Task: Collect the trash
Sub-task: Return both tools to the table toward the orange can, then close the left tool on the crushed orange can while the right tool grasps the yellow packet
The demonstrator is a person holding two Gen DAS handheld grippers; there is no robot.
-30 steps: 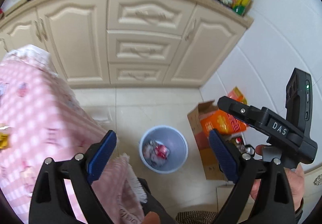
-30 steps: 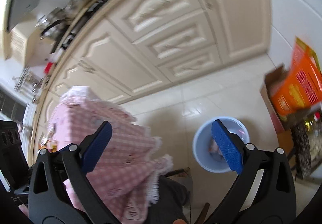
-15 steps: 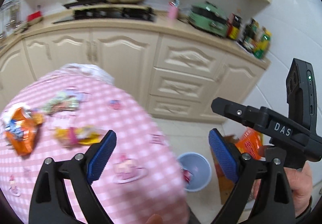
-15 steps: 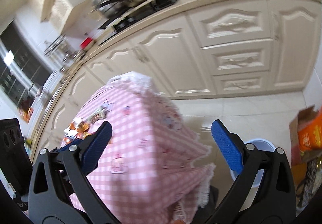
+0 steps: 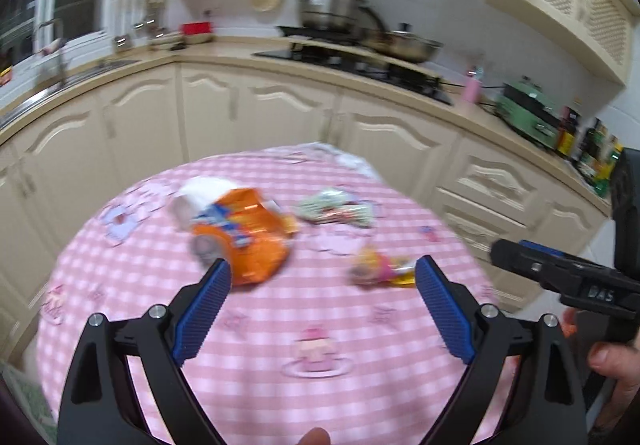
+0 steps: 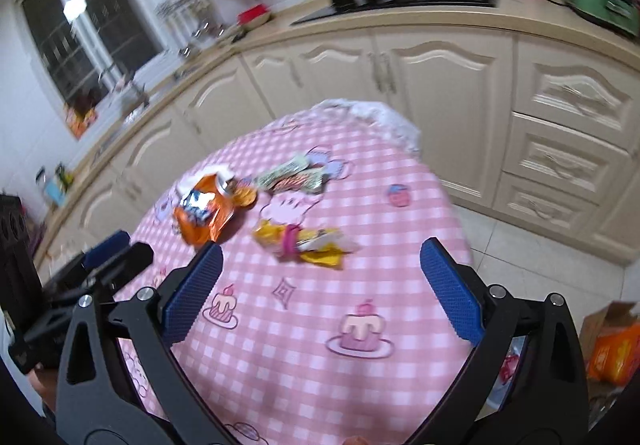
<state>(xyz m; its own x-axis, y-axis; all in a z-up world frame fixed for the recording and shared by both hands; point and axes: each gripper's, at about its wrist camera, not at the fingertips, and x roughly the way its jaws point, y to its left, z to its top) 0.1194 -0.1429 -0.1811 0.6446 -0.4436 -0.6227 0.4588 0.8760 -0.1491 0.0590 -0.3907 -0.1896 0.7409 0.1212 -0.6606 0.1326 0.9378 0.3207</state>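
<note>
While both claws hang spread and empty over the pink checked table (image 6: 400, 253), the yellow wrapper (image 6: 308, 241) lies crosswise at twelve o'clock of the right gripper (image 6: 320, 285); the left gripper (image 5: 320, 305) appears nearer the orange bag (image 5: 248, 237), at eleven.

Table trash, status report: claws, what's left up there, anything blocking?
Left claw open, empty; right claw open, empty. Orange snack bag, yellow wrapper, green wrappers on the pink tablecloth, untouched. Nothing blocking.
</note>
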